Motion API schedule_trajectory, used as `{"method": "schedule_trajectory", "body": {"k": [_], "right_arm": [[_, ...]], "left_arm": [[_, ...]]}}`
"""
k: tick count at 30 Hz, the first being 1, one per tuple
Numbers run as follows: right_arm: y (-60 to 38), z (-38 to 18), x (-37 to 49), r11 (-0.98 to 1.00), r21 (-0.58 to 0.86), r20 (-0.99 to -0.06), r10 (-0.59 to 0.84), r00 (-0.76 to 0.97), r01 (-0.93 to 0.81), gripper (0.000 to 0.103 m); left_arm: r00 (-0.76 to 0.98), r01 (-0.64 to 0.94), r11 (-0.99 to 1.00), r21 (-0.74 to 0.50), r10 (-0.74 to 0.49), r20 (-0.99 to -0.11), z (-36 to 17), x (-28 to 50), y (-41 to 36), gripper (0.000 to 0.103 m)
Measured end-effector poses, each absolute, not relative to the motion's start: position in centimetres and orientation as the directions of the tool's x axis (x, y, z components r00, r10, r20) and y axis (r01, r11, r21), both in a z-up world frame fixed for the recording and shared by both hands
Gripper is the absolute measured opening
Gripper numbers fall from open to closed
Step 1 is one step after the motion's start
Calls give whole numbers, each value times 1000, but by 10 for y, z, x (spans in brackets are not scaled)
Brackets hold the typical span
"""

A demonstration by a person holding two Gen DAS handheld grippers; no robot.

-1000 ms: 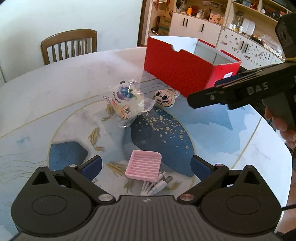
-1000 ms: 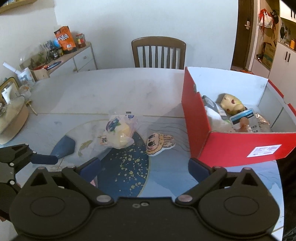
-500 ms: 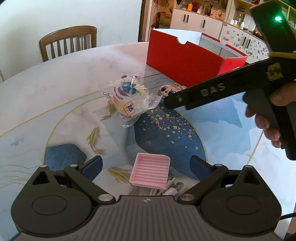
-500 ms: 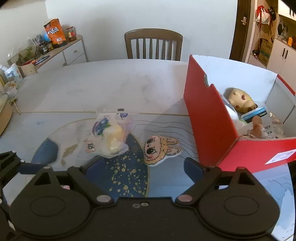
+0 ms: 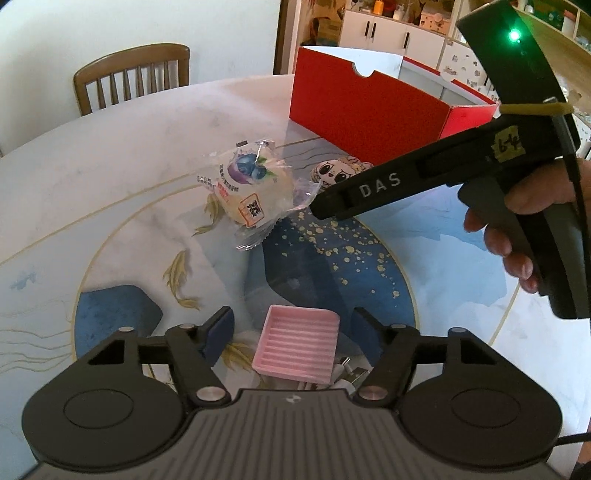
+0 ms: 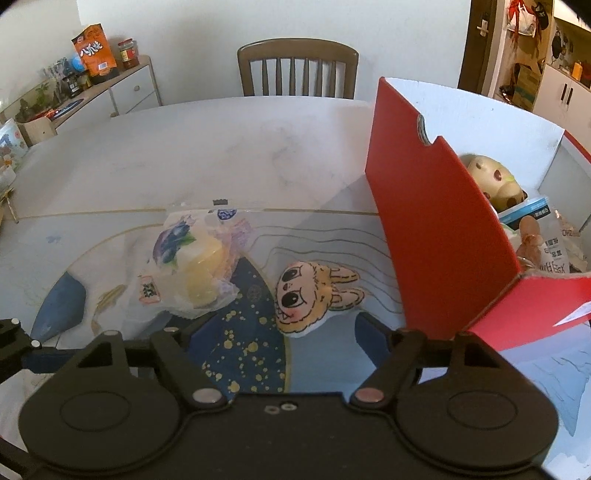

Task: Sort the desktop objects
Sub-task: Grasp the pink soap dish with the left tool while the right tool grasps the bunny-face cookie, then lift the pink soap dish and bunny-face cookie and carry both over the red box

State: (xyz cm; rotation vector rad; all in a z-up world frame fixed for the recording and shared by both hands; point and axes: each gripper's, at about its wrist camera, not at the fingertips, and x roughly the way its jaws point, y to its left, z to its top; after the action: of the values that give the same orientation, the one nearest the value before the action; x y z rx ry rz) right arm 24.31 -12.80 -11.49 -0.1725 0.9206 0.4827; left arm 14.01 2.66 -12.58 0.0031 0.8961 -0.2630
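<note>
A pink ridged soap dish [image 5: 297, 345] lies on the table between the fingers of my open left gripper [image 5: 295, 328], with white plugs [image 5: 351, 374] beside it. A wrapped pastry in clear plastic [image 5: 251, 192] [image 6: 192, 266] lies mid-table. A flat cartoon-face plush [image 6: 314, 295] [image 5: 338, 171] lies beside it. My right gripper [image 6: 273, 332] is open, low over the table, just before the plush and the pastry. In the left wrist view its black body [image 5: 424, 177] reaches in from the right. The red box [image 6: 436, 236] [image 5: 369, 107] holds several items.
A wooden chair [image 6: 297, 68] stands at the table's far side. A sideboard with snacks and jars [image 6: 96, 55] is at the back left. Cabinets [image 5: 388, 33] stand behind the box. The round table has a blue painted pattern [image 5: 332, 266].
My right gripper has moved forward and down toward the plush and the pastry. My left gripper has moved closer over the pink soap dish. No object has moved.
</note>
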Motion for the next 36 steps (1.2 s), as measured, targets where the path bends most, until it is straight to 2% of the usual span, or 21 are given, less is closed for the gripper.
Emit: {"method": "schedule_trajectory", "body": {"k": [4, 5, 8, 14, 16, 18, 23, 36], "right_arm": [[-125, -118, 244, 875, 59, -802, 328, 499, -480, 78], [-124, -119, 245, 873, 64, -803, 332, 495, -483, 74], [-122, -120, 247, 876, 51, -802, 322, 503, -479, 72], [-124, -121, 252, 894, 78, -800, 320, 507, -442, 54], [-125, -121, 253, 897, 82, -795, 321, 515, -434, 45], [-126, -121, 254, 899, 87, -792, 323, 517, -428, 32], [-127, -119, 249, 898, 93, -774, 337, 535, -431, 27], [-142, -102, 221, 879, 105, -761, 372, 532, -464, 26]], "left_arm": [[590, 237, 964, -124, -244, -770, -125, 138, 25, 54], [589, 242, 963, -119, -244, -770, -124, 138, 24, 50], [591, 247, 963, -108, -238, -771, -124, 136, 22, 45], [592, 241, 963, -122, -246, -768, -124, 137, 24, 44], [592, 238, 963, -126, -247, -767, -124, 137, 25, 44], [591, 233, 963, -132, -248, -767, -124, 137, 25, 44], [590, 228, 964, -138, -249, -768, -124, 137, 27, 43], [585, 189, 968, -165, -246, -773, -119, 135, 33, 43]]}}
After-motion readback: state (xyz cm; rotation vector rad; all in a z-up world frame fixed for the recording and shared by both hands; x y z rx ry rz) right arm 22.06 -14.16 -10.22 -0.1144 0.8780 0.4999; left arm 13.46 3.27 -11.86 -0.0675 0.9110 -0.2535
